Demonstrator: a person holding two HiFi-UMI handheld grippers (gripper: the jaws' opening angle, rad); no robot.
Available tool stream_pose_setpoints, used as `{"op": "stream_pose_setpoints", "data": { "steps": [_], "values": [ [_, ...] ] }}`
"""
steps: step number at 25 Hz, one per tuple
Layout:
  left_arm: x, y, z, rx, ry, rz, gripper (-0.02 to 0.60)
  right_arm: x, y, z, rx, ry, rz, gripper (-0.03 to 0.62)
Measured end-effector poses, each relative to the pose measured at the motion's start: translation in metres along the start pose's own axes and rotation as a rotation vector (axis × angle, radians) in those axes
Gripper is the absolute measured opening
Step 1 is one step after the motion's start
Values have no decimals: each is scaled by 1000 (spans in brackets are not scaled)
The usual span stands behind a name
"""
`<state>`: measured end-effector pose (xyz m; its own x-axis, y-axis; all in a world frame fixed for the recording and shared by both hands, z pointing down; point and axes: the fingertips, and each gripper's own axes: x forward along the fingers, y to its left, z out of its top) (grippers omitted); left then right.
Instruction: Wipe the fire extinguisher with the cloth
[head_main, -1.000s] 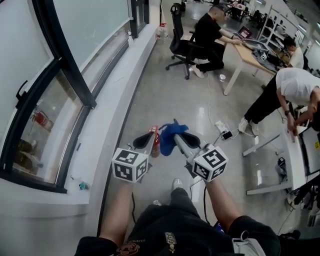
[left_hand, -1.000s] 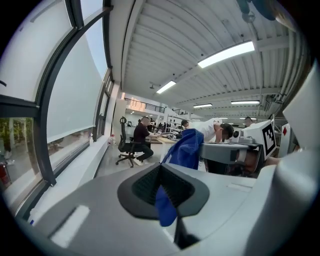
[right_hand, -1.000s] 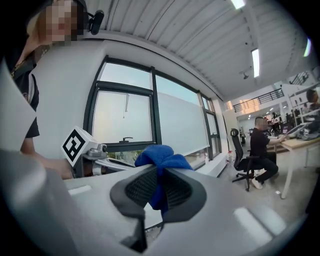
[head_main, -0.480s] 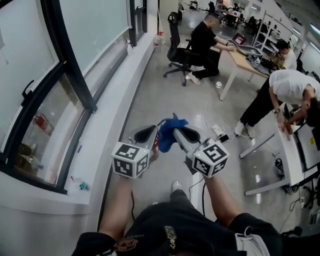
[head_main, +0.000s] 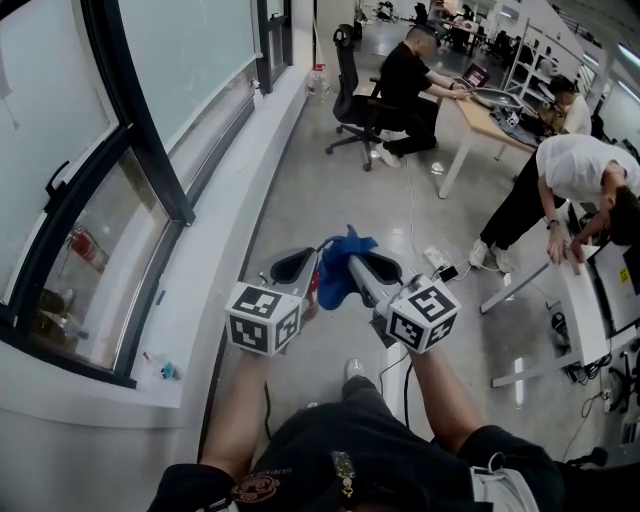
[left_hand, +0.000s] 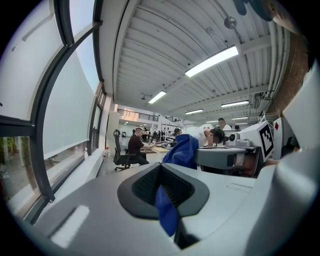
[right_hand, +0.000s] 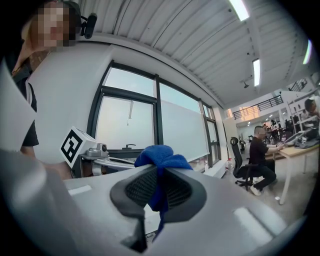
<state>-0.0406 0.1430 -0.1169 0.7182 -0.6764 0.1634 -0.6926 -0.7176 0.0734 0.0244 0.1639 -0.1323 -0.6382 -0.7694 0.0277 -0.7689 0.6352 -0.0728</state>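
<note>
Both grippers are held up side by side in front of me, with a blue cloth (head_main: 338, 265) bunched between them. My left gripper (head_main: 293, 266) is shut on a thin edge of the cloth (left_hand: 165, 212), which hangs between its pads. My right gripper (head_main: 374, 268) is shut on a thicker bunch of the cloth (right_hand: 160, 156) that bulges above its jaws. A sliver of red (head_main: 313, 284) shows between the left gripper and the cloth; it looks like the fire extinguisher on the floor, mostly hidden.
A long white window sill (head_main: 215, 215) and dark-framed windows (head_main: 140, 130) run along the left. People work at desks (head_main: 480, 115) at the back and right, one on an office chair (head_main: 355, 95). A power strip and cables (head_main: 440, 262) lie on the floor.
Both grippers have risen a little with the cloth, which now covers most of the red extinguisher. Nothing was let go or taken hold of.
</note>
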Motion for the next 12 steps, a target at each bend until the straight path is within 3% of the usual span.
{"op": "stream_pose_setpoints", "data": {
  "steps": [12],
  "values": [
    [2, 2, -3, 5, 4, -7, 5, -2, -3, 1, 25, -37, -29, 33]
  ]
}}
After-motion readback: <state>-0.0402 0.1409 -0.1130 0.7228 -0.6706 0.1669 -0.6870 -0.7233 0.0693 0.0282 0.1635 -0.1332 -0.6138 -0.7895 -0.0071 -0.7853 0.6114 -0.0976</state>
